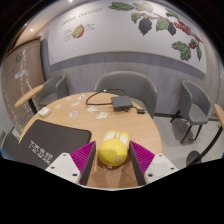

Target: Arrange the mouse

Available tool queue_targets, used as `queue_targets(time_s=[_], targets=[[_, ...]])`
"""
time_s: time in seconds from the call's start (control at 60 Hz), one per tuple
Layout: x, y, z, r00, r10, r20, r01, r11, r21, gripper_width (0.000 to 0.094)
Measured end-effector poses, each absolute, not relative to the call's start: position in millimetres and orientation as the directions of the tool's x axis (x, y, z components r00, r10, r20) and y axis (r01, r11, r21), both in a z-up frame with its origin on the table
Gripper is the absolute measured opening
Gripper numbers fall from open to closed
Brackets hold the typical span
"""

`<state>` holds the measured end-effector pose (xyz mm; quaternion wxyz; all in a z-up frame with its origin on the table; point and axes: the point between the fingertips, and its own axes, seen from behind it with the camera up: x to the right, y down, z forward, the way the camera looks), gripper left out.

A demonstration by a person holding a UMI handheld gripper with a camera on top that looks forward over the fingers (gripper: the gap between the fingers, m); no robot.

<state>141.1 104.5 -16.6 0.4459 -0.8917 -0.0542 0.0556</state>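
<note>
One yellow mouse [112,150], one black mouse mat [42,143], one round table [75,110] — and three grey chairs [127,90].

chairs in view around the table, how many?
3. One chair at the table's far left, one behind its far edge, one off to its right. More may be hidden. The tongs grip a yellow mouse.

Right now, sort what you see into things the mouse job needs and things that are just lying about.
For the job:
- yellow mouse, between the fingers
- gripper, pink pads close at both sides of the mouse; contact not certain
- black mouse mat, left of the fingers

Lying about:
- small grey device with a black cable, beyond the fingers
- chairs round the wooden table
</note>
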Motion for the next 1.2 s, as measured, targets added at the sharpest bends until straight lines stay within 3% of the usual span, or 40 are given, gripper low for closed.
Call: queue_targets(time_s=[0.05, 0.067, 0.233, 0.35, 0.433, 0.5, 0.583, 0.7, 0.717, 0.85, 1.0, 1.1, 1.2], targets=[[147, 113, -19, 0.993, 0.115, -0.009, 0.063, -0.604, -0.795, 0.0555], [163, 95, -7, 0.993, 0.117, 0.0, 0.073, -0.615, -0.785, 0.0545], [159, 102, -16, 0.999, 0.033, -0.035, -0.008, -0.603, -0.798, 0.0353], [156, 82, 22, 0.994, -0.061, -0.09, -0.108, -0.522, -0.846, 0.0342], [88, 67, 84, 0.983, 0.016, -0.184, -0.16, -0.423, -0.892, 0.034], [39, 52, 103, 0.985, 0.05, -0.164, -0.133, -0.384, -0.914, 0.0341], [-13, 47, 87, 0.991, 0.062, -0.117, -0.08, -0.422, -0.903, 0.0339], [-67, 37, 21, 0.983, 0.092, -0.161, -0.082, -0.564, -0.822, 0.034], [-71, 32, -1, 0.984, 0.093, -0.151, -0.072, -0.567, -0.821, 0.0341], [-70, 30, -10, 0.994, 0.056, -0.095, -0.042, -0.609, -0.792, 0.0341], [-71, 23, -15, 0.988, 0.152, -0.031, 0.073, -0.629, -0.774, 0.0526], [-64, 9, -8, 0.978, 0.206, -0.02, 0.118, -0.632, -0.766, 0.0861], [-51, -18, 6, 0.964, 0.259, -0.062, 0.116, -0.62, -0.776, 0.086]])
